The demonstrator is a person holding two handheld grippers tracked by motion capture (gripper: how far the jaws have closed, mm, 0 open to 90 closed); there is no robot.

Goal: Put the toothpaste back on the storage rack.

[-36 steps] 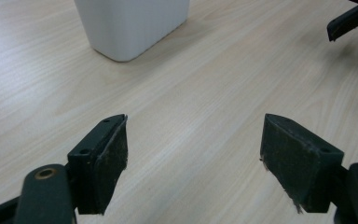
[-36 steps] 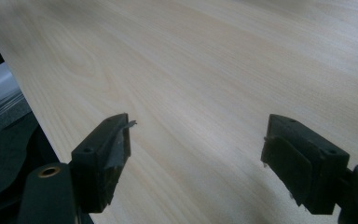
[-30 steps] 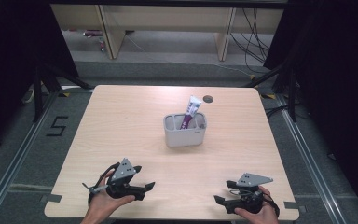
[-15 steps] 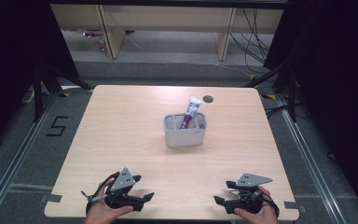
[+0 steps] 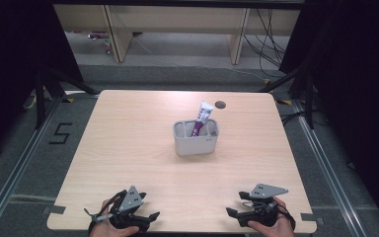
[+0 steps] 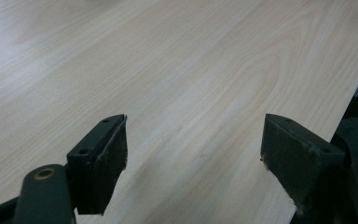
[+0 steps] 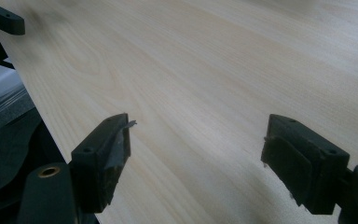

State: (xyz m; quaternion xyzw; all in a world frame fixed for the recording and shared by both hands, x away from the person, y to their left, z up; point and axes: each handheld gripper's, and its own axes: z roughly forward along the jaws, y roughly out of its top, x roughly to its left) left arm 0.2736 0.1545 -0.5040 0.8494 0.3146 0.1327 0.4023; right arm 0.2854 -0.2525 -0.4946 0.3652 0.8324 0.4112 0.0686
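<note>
Both grippers sit low at the near edge of the table (image 5: pixel 128 128) — the left gripper (image 5: pixel 148 218) at about seven o'clock, the right gripper (image 5: pixel 233 213) at about five, each cradled in a hand with its grey plate on top. Their jaws stand wide apart with nothing between them but bare wood. The grey holder (image 5: pixel 196 138) stands near the table's middle, well apart from both, with a toothpaste tube (image 5: pixel 202 117) leaning upright in it. To my eye this is a resting pose with nothing in hand. A next move would call for a long forward reach toward twelve o'clock — jaws squared to the tube.
</note>
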